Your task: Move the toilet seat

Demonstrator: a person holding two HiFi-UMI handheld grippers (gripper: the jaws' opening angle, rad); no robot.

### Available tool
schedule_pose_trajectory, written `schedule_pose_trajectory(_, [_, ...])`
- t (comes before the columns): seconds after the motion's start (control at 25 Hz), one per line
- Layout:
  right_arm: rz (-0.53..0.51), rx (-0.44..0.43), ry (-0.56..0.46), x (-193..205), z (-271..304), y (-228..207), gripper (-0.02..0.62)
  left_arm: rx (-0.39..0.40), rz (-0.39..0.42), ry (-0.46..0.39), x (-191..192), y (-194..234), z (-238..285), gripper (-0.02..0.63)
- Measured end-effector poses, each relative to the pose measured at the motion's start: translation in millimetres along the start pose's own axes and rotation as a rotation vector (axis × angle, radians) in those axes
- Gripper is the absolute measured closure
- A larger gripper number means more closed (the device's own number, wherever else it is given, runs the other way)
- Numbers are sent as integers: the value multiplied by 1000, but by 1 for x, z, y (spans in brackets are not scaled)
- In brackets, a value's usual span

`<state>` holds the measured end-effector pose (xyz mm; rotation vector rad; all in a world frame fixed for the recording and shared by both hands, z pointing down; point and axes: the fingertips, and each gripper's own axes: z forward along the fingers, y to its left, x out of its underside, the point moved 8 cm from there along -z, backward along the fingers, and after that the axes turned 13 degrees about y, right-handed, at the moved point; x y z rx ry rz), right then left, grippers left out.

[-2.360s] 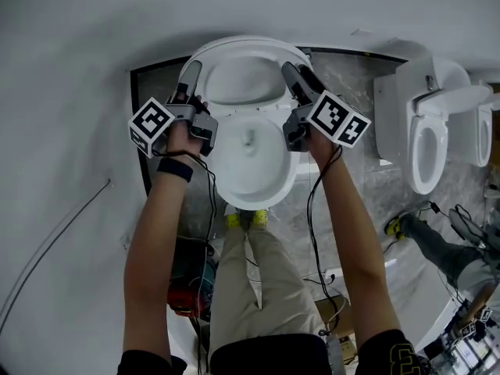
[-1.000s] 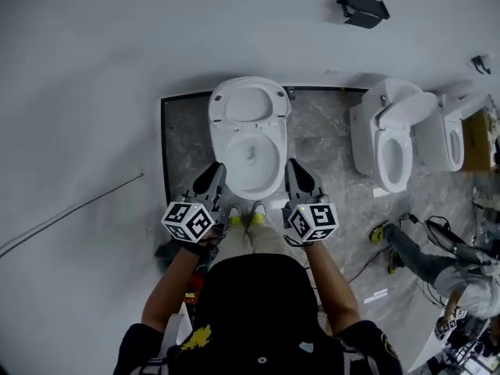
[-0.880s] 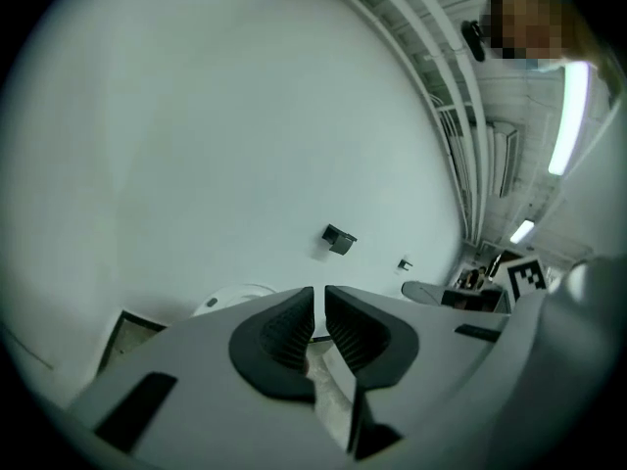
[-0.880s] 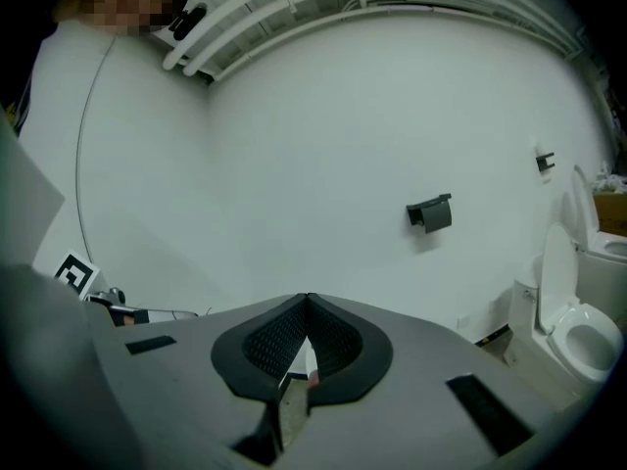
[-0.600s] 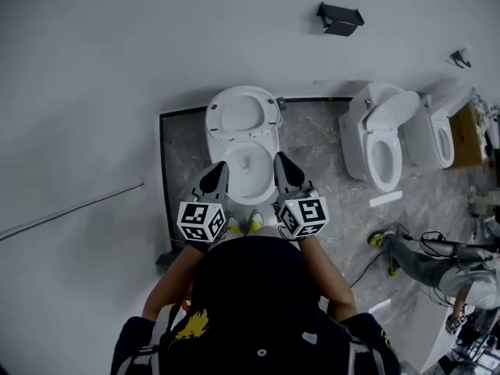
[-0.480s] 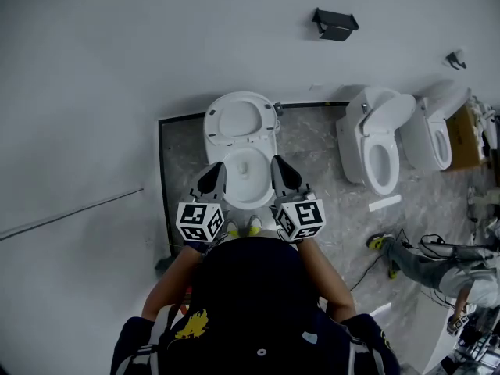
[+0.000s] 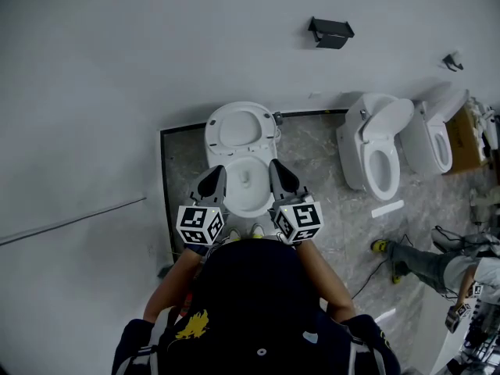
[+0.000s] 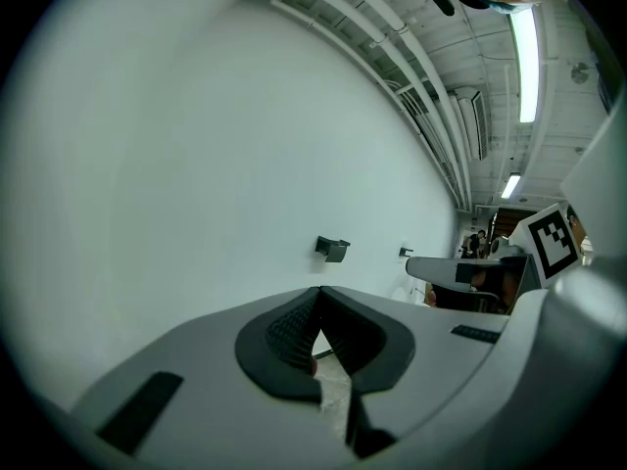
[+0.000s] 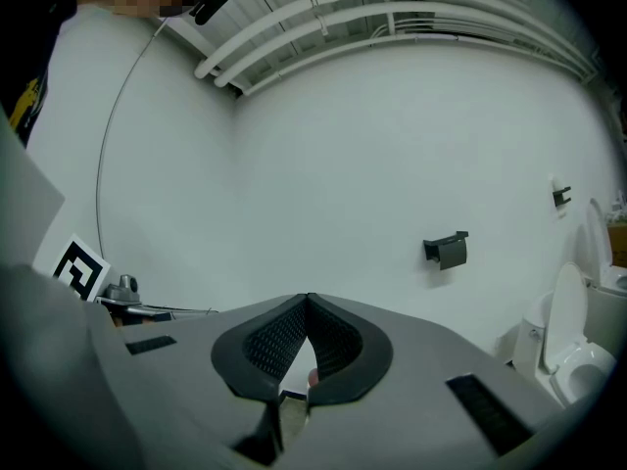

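The white toilet (image 7: 248, 198) stands against the wall below me, between my two grippers. Its seat (image 7: 240, 127) is tipped up against the wall, and the bowl lies uncovered. My left gripper (image 7: 215, 172) hovers over the bowl's left rim, shut with nothing in it. My right gripper (image 7: 275, 166) hovers over the right rim, also shut and empty. Neither touches the toilet. In the left gripper view the left gripper (image 8: 318, 290) points at the bare white wall. In the right gripper view the right gripper (image 9: 307, 297) faces the same wall.
Two more white toilets (image 7: 375, 151) (image 7: 433, 131) with raised seats stand to the right. A black paper holder (image 7: 330, 32) hangs on the wall. Another person's legs (image 7: 418, 260) and cables lie on the grey marble floor (image 7: 183, 170) at the right.
Both grippers have left the raised seat and drawn back to the bowl's front. The person has stood up, so the toilet looks smaller and farther below. The seat stays up.
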<state>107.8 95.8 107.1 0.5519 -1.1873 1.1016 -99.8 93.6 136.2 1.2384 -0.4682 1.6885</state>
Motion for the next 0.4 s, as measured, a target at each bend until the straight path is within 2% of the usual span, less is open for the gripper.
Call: schedule_pose_trajectory(0.4, [7, -2, 5, -2, 4, 5, 568, 8, -7, -1, -7, 5, -4, 588])
